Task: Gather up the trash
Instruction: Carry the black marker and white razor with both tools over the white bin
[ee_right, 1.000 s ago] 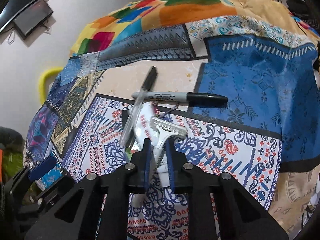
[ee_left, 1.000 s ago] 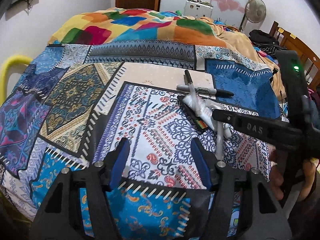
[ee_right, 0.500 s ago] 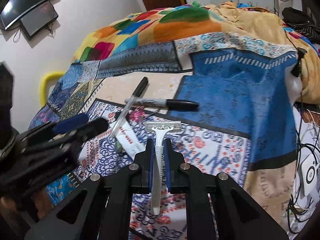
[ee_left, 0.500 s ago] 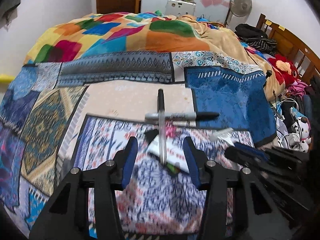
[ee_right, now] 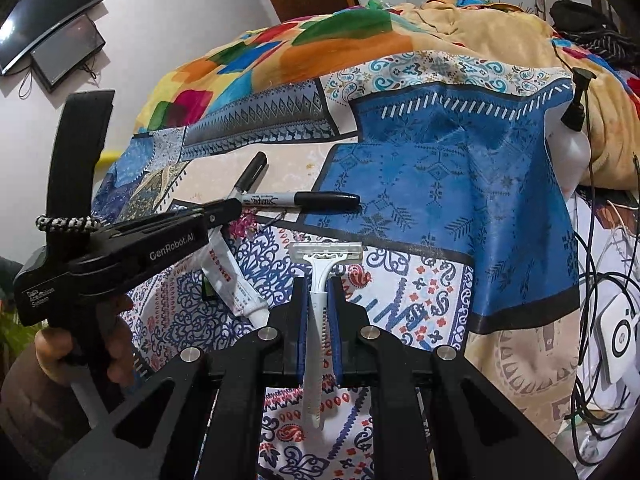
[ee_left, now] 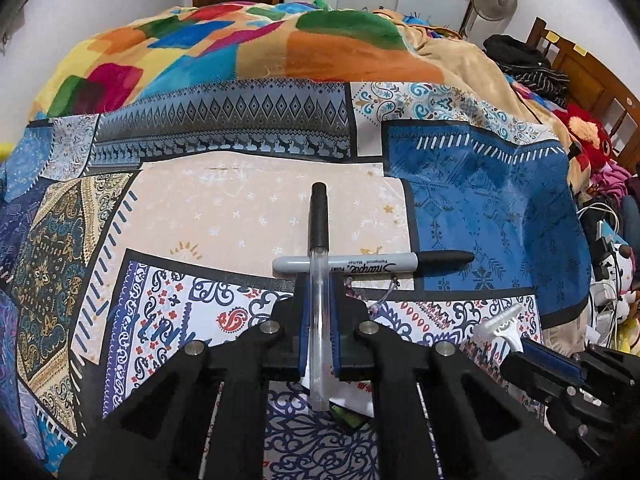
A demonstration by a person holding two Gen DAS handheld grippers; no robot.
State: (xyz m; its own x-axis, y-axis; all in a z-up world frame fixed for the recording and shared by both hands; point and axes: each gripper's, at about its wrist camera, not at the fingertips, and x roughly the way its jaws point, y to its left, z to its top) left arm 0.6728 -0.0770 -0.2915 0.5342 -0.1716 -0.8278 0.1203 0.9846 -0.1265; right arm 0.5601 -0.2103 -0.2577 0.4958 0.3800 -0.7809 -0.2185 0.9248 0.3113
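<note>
Item, left gripper (ee_left: 318,320): jaws closing, fingers pressing the clear-barrelled pen (ee_left: 319,280), which lies across the Sharpie marker (ee_left: 372,262) on the bed (ee_left: 240,208).

Item, right gripper (ee_right: 318,320): clenched on the white disposable razor (ee_right: 320,276), held above the bedspread.

We judge a straight lift best, so the pen clears the marker without rolling it.

Materials: slick, hard plastic pen barrel with black cap; ribbed razor handle; soft squeeze tube (ee_right: 230,284); patterned cloth bedspread.
</note>
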